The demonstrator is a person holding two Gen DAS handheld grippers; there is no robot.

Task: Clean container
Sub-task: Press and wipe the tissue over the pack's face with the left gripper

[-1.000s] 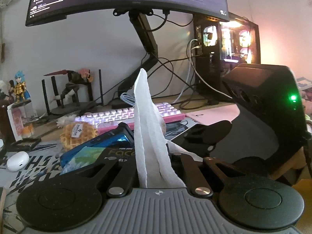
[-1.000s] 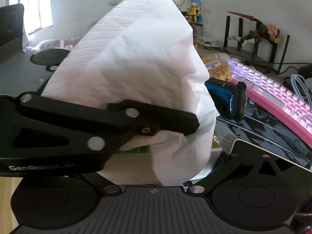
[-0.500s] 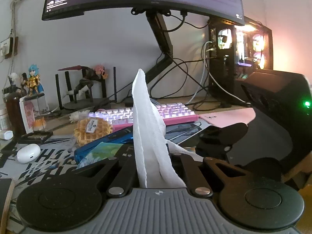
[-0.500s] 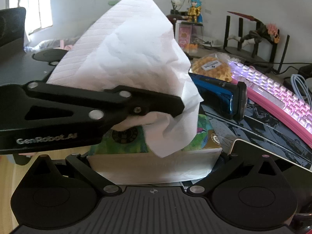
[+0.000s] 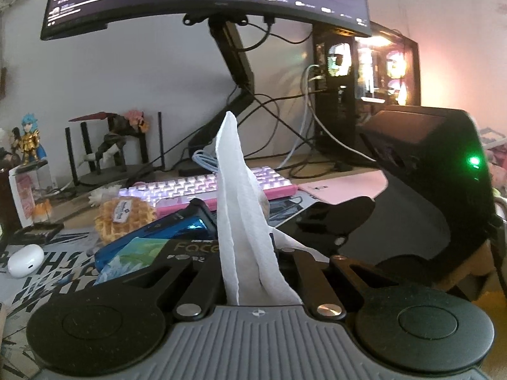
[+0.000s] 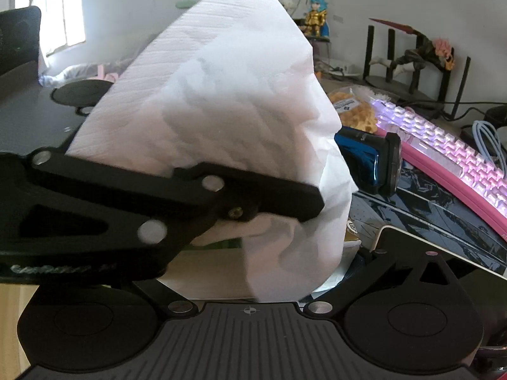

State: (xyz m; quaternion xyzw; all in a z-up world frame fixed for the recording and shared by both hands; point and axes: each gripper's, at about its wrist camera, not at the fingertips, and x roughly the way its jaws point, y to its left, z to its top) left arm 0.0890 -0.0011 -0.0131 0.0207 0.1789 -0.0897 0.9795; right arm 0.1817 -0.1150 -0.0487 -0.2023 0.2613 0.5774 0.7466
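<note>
A white tissue (image 5: 240, 221) stands upright between the fingers of my left gripper (image 5: 250, 256), which is shut on it. Under it lies a green tissue box (image 5: 139, 253) with "Face" printed on its dark top. In the right wrist view the left gripper (image 6: 304, 202) reaches in from the left, and the tissue (image 6: 221, 101) it holds fills the middle and hides most of the box. My right gripper (image 6: 253, 272) has its fingers set wide at either side of the box. One of those fingers (image 5: 332, 218) shows in the left wrist view.
The desk is crowded: a lit pink keyboard (image 5: 206, 186), a wrapped waffle (image 5: 125, 215), a blue device (image 5: 158, 231) leaning on the box, a white earbud case (image 5: 25, 258), figurines (image 5: 30, 142), a monitor arm (image 5: 237, 72) with cables, and a PC tower (image 5: 364, 95).
Half a second ago the left gripper had lifted the tissue up and back, baring the box. Now it is lower and further forward again. The right gripper has stayed still.
</note>
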